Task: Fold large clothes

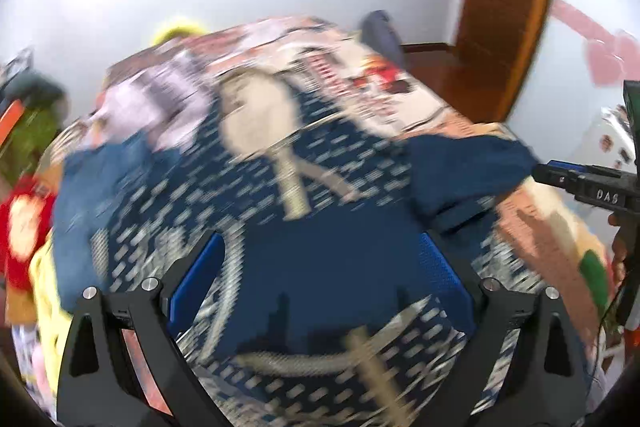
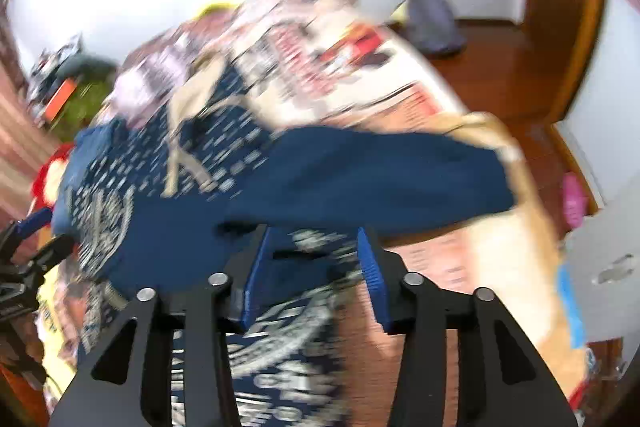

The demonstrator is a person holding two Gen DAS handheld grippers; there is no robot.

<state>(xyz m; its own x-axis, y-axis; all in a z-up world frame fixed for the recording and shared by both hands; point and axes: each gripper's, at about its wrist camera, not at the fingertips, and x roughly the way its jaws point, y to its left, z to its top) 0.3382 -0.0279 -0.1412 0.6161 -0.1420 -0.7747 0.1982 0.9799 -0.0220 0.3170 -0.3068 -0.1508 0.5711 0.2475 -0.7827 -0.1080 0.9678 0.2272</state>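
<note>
A navy hoodie [image 1: 320,195] with a white pattern, a beige-lined hood and beige drawstrings lies spread on the bed; both views are blurred. One plain navy sleeve [image 2: 360,171] lies folded across its body. My left gripper [image 1: 322,247] hovers over the garment's middle, jaws wide open and holding nothing. My right gripper [image 2: 316,239] stands over the hoodie's right side just below the sleeve, its blue pads [image 2: 372,275] apart with cloth beneath them, not pinched. In the left wrist view the right gripper [image 1: 560,175] shows at the right edge, next to the sleeve's end [image 1: 472,167].
A patterned red and cream bed cover [image 2: 400,67] lies under the hoodie. Red and yellow clothes [image 1: 24,227] sit at the left. A wooden floor [image 2: 500,67], a door frame [image 1: 512,7] and a dark bag [image 2: 432,19] are to the right.
</note>
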